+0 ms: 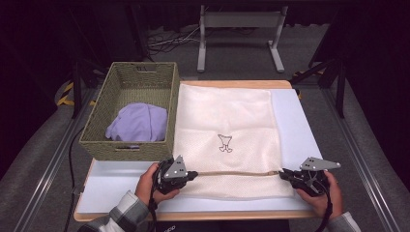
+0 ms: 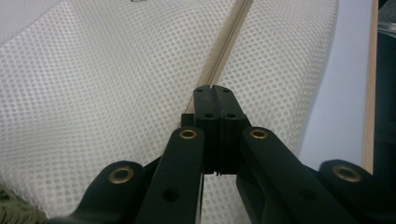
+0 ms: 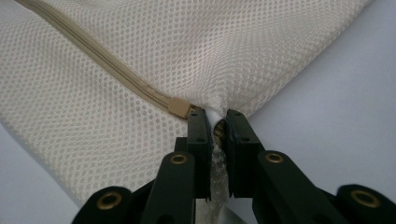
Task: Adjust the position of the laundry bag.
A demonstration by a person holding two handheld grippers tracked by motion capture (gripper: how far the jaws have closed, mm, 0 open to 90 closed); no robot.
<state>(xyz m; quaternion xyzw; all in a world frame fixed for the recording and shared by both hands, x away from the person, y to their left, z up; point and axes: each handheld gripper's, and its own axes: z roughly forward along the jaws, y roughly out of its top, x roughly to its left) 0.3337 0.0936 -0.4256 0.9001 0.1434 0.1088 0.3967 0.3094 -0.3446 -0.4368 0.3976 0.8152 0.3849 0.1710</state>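
You hold both grippers low and level at the mesh bag (image 1: 225, 121): left gripper (image 1: 192, 175) pressed together on the zipper (image 1: 237, 172), right gripper (image 1: 285, 173) pinching its corner.

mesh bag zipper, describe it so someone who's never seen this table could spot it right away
On the white table, beside the woven basket, lies a pale mesh bag. Near its front edge runs the zipper, a thin tan stripe stretching between the two grippers, darker than the cream netting around it.

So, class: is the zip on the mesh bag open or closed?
Closed: the zip runs as one unbroken tan line across the mesh bag, with no gap along it.
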